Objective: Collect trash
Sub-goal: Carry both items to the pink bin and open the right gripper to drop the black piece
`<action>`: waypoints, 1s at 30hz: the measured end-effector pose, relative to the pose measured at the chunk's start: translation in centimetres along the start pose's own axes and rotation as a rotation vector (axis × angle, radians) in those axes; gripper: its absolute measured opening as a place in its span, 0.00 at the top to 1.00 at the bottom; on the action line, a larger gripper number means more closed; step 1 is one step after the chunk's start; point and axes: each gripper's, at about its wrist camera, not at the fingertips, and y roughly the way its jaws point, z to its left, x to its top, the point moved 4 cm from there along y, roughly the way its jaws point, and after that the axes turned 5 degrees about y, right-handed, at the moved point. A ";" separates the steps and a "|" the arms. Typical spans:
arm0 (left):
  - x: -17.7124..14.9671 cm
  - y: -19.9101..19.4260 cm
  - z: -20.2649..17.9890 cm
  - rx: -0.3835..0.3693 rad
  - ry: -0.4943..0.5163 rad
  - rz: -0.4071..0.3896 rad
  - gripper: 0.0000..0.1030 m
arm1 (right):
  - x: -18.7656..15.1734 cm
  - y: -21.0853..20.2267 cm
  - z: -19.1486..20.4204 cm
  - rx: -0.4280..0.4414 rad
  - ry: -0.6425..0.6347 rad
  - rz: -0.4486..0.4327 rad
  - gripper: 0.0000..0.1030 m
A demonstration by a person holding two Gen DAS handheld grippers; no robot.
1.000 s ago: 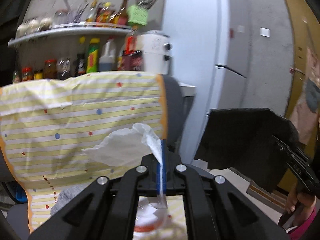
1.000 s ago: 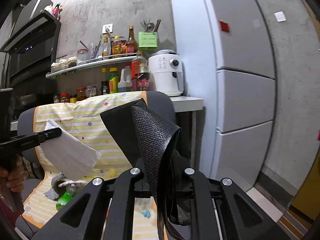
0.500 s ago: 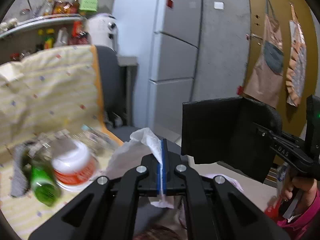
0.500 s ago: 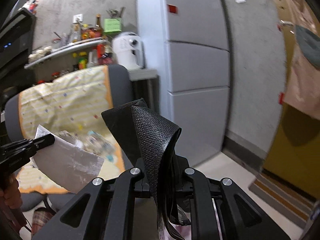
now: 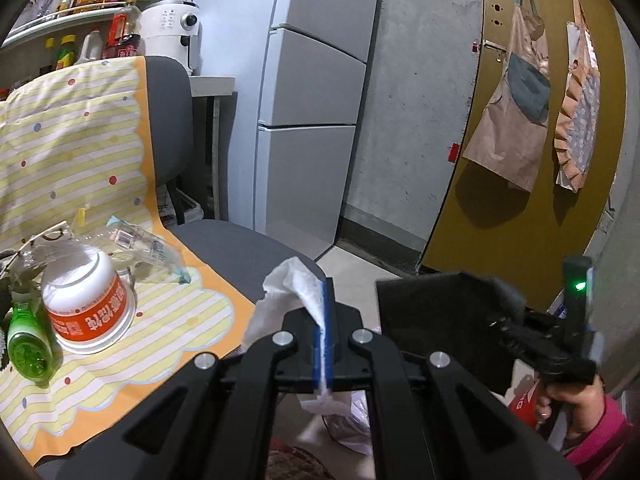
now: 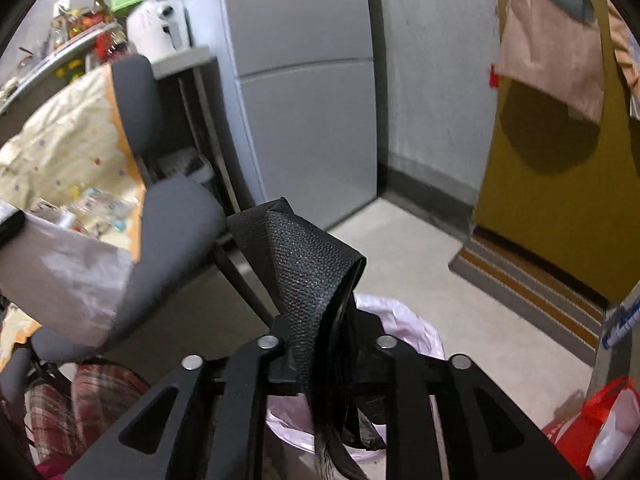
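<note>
Two grippers in play, each w/ its own bit of trash. Left gripper (image 5: 323, 336) is clenched tight on a white tissue (image 5: 294, 292), which sticks up from the blue pads and also pokes out below. Right gripper (image 6: 332, 344) has its jaws just been opening; a folded black mesh sheet (image 6: 312, 272) stands between them, but can't tell if the pads press on it. Directly under both, on the floor, a bin lined w/ a pale pink bag (image 6: 404, 320). Left of the tissue, a grey chair (image 5: 240, 248) w/ a yellow striped cloth (image 5: 72, 148) carrying more trash: an upturned white cup w/ orange label (image 5: 86, 304), a green bottle (image 5: 28, 346), a clear wrapper (image 5: 144, 244). Further back, a grey fridge (image 5: 316, 92).
</note>
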 end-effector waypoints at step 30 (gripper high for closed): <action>-0.3 2.7 -4.3 -0.115 0.068 0.032 1.00 | 3.1 -3.3 -2.4 -0.002 0.074 -0.120 0.43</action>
